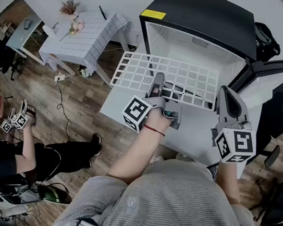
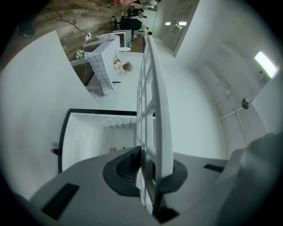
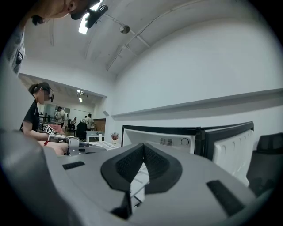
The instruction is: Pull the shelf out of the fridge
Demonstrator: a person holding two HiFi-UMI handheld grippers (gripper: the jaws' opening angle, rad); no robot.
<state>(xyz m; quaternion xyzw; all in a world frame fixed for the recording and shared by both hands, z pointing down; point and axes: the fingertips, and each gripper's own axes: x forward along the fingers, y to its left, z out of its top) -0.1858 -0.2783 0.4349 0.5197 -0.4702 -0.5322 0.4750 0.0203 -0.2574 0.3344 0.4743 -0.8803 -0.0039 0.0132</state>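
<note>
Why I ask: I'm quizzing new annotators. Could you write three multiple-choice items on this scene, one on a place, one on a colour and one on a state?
1. Where is the shelf?
A. On the floor
B. Held out in front of the fridge
C. On the tiled table

2. What colour is the shelf?
A. Black
B. Red
C. White

3. The left gripper is:
A. shut on the shelf
B. open and empty
C. shut on the fridge door

Answers:
1 B: the head view shows the grid held before the fridge's open front.
2 C: its bars are white in the head view and the left gripper view.
3 A: the left gripper view shows its jaws clamped on the shelf's edge bar.
</note>
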